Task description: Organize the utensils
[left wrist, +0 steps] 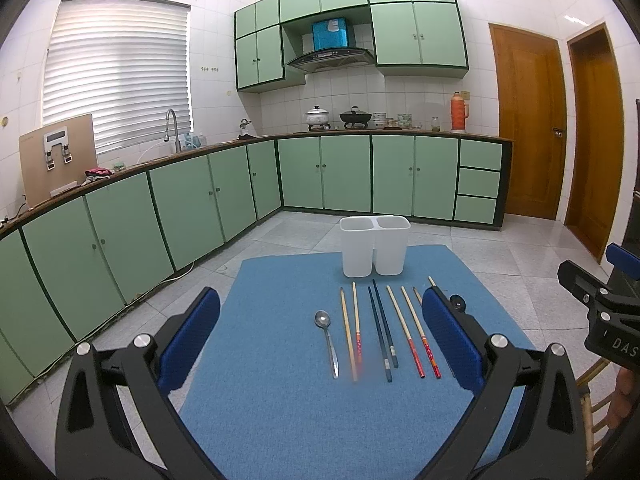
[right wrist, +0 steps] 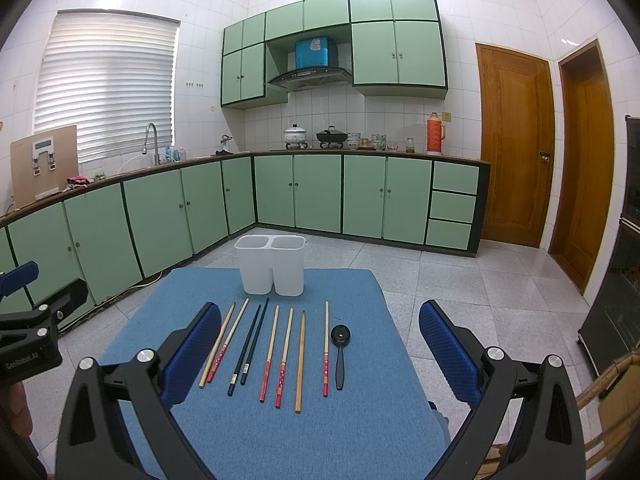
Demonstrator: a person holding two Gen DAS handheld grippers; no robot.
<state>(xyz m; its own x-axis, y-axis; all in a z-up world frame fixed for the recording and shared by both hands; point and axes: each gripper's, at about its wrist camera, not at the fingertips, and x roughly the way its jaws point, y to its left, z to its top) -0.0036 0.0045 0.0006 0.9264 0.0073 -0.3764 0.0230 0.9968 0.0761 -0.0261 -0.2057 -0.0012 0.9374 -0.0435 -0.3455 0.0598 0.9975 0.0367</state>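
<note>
A white two-compartment holder (left wrist: 374, 248) (right wrist: 270, 266) stands empty at the far end of a blue mat (left wrist: 280, 400) (right wrist: 320, 432). Before it, side by side, lie a metal spoon (left wrist: 327, 340), bamboo chopsticks (left wrist: 350, 332) (right wrist: 222, 344), dark blue chopsticks (left wrist: 382, 328) (right wrist: 250, 344), red-ended chopsticks (left wrist: 414, 332) (right wrist: 276, 354) and a black spoon (right wrist: 340, 348). My left gripper (left wrist: 320, 300) (right wrist: 44, 286) hovers open above the left part of the row. Over the right part my right gripper (right wrist: 320, 312) (left wrist: 596, 268) is open too. Neither touches anything. The right wrist view does not show the metal spoon.
The mat covers a small table standing on a tiled kitchen floor (right wrist: 460, 288). Green cabinets (left wrist: 160, 208) run along the left and back walls, well beyond the table. A wooden chair (right wrist: 612, 384) stands at the lower right. Wooden doors (right wrist: 516, 144) are at the far right.
</note>
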